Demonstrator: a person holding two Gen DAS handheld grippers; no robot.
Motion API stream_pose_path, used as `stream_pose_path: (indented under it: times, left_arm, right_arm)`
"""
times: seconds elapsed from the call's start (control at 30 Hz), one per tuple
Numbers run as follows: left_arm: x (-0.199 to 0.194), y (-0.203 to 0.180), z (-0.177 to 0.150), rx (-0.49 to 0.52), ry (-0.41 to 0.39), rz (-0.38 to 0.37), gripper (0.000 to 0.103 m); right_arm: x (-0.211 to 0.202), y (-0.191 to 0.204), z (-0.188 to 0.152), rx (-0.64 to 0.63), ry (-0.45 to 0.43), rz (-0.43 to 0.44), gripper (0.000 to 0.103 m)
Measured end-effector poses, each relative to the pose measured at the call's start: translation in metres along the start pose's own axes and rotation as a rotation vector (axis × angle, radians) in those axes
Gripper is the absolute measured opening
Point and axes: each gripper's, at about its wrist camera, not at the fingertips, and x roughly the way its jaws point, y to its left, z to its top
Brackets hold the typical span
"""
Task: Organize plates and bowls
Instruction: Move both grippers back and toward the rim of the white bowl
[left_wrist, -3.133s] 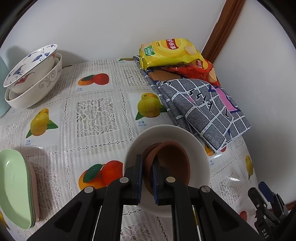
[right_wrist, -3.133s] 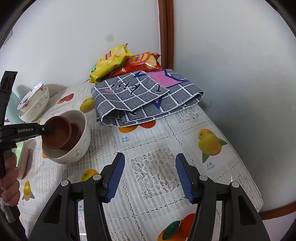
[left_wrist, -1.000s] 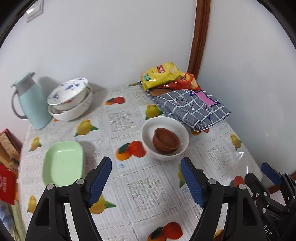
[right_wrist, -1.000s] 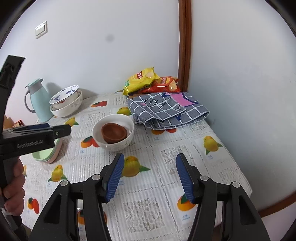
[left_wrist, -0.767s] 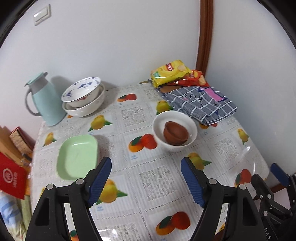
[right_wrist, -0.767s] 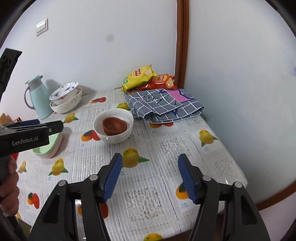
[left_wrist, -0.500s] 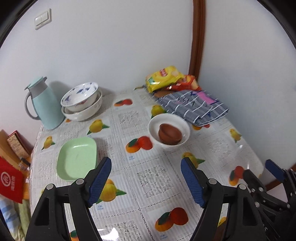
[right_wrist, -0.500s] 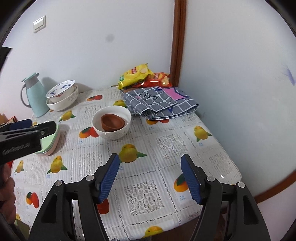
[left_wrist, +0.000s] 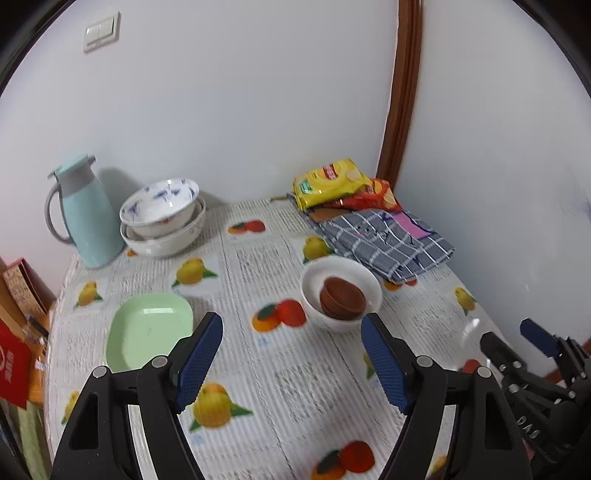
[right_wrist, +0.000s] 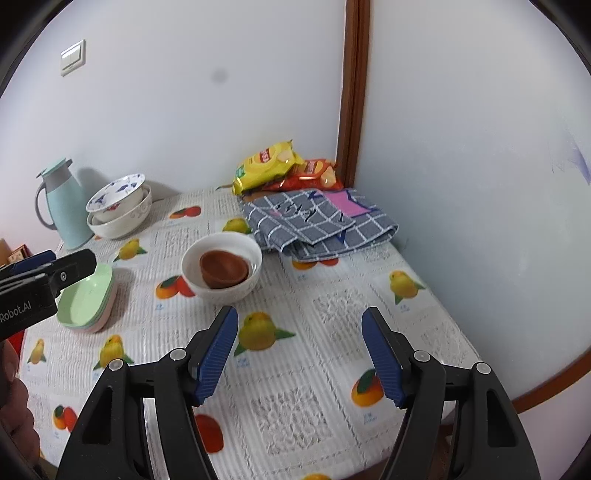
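Note:
A white bowl (left_wrist: 364, 280) (right_wrist: 243, 286) stands mid-table with stacked brown bowls (left_wrist: 342, 299) (right_wrist: 224, 268) inside it. Stacked green and pink plates (left_wrist: 149, 329) (right_wrist: 86, 297) lie at the left. A blue-patterned bowl (left_wrist: 159, 206) (right_wrist: 116, 194) sits in a larger white bowl (left_wrist: 164, 240) (right_wrist: 122, 221) at the back left. My left gripper (left_wrist: 291, 362) is open and empty, held well back above the near table. My right gripper (right_wrist: 299, 352) is open and empty above the front of the table.
A pale blue thermos jug (left_wrist: 83, 218) (right_wrist: 61, 203) stands at the back left. Snack bags (left_wrist: 332, 182) (right_wrist: 273, 162) and a folded checked cloth (left_wrist: 388, 240) (right_wrist: 317, 221) lie at the back right corner. Walls close the back and right; the table edge (right_wrist: 476, 354) curves at the right.
The left gripper has let go of the brown bowl, now resting in the white bowl, and opened. Both grippers have drawn back and up from the table.

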Motion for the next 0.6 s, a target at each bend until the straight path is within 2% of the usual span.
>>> stream_pose_path:
  times: [0.17, 0.43, 0.6]
  left_arm:
    - [0.011, 0.007, 0.008, 0.008, -0.004, 0.017, 0.076]
    - [0.035, 0.022, 0.02, -0.035, 0.0, 0.026, 0.076]
    - [0.054, 0.025, 0.025, -0.015, 0.011, 0.046, 0.076]
  right_arm:
    - [0.016, 0.001, 0.012, 0.02, 0.008, 0.042, 0.069]
    - [0.046, 0.008, 0.025, 0.011, 0.049, 0.04, 0.069]
    - [0.068, 0.013, 0.031, -0.012, 0.072, 0.032, 0.069]
